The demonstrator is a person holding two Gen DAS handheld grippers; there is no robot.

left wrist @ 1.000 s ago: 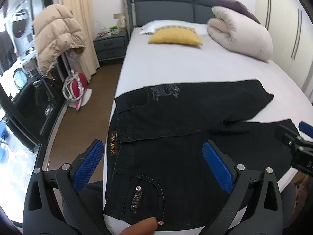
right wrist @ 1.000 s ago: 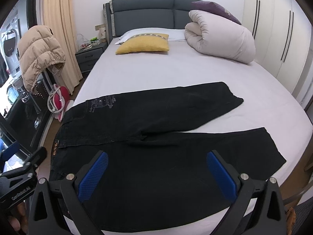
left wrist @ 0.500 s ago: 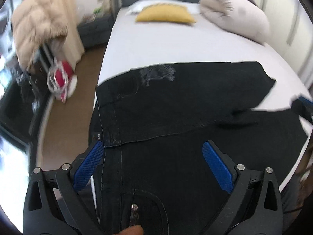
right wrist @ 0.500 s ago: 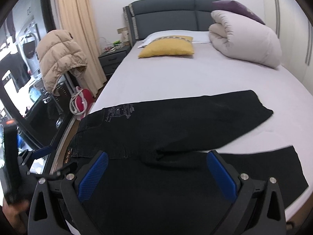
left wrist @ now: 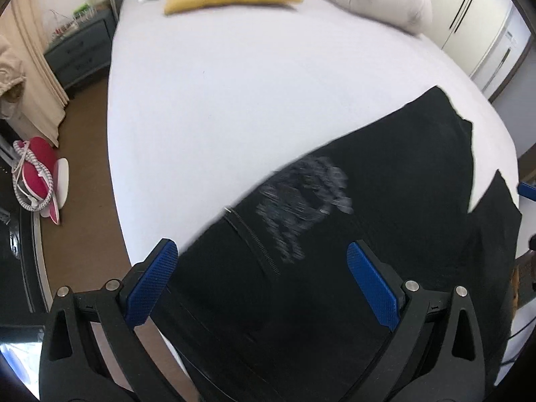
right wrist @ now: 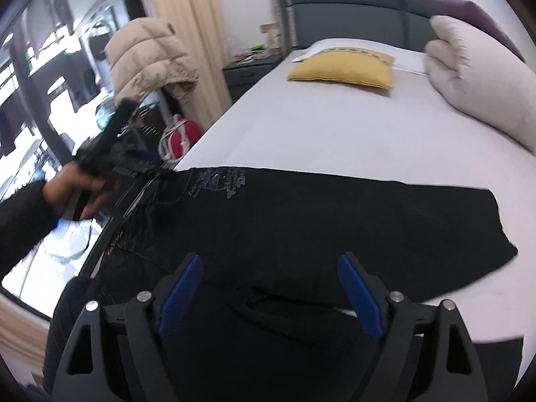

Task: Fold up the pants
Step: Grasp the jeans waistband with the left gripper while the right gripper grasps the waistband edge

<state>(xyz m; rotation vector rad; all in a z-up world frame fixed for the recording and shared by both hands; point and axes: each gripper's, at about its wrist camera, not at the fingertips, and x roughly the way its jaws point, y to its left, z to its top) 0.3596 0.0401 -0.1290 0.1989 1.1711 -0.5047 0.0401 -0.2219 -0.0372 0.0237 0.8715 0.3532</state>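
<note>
Black pants lie flat across the near end of the white bed, legs spread apart to the right, a grey print near the waist. My left gripper is open and empty, low over the waist's far corner. In the right wrist view it shows held in a hand at the waistband's far edge. My right gripper is open and empty, just above the crotch of the pants.
A yellow pillow and a rolled white duvet lie at the headboard. A beige jacket, a nightstand and a red-white object stand on the floor left of the bed.
My left gripper has moved forward and down over the waist toward the far waistband corner. My right gripper has moved left and lower toward the crotch.
</note>
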